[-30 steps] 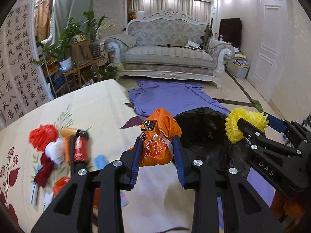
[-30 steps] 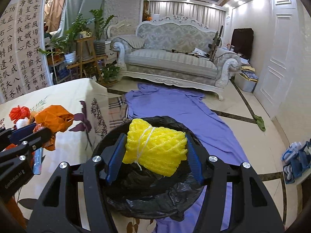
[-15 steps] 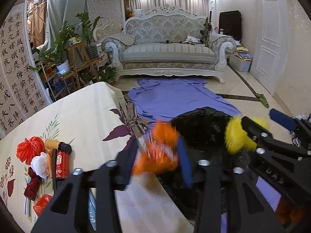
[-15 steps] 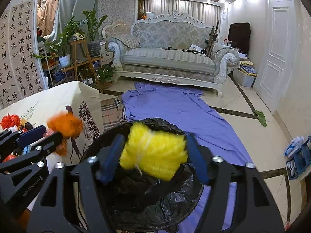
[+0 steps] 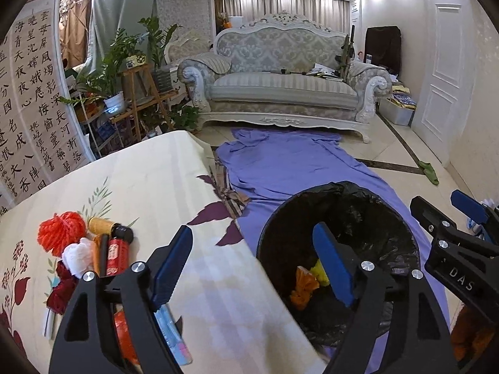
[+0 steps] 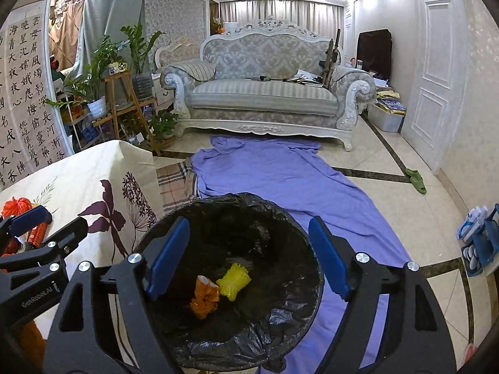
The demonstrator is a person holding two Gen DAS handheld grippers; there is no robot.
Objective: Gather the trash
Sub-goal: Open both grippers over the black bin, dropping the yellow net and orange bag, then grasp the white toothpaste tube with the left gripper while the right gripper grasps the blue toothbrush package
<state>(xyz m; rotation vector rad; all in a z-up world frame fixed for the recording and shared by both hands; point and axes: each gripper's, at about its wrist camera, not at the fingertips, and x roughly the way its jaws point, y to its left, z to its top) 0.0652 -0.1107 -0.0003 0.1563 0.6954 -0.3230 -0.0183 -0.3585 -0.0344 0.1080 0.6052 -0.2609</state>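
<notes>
Right wrist: crinkled black bin liner (image 6: 280, 321).

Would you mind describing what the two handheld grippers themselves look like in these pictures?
Both match: the left gripper and right gripper have angular matte black frames with triangular cut-outs, round silver bolt heads, and flat blue pads lining the fingers. White lettering marks their sides: "DAS" shows on the right gripper in the left wrist view, "GenRobot.AI" on the left one in the right wrist view. No cables or sleeves are visible.

Yellow net (image 6: 234, 281), orange wrapper (image 6: 204, 296), black bag (image 6: 280, 321)
</notes>
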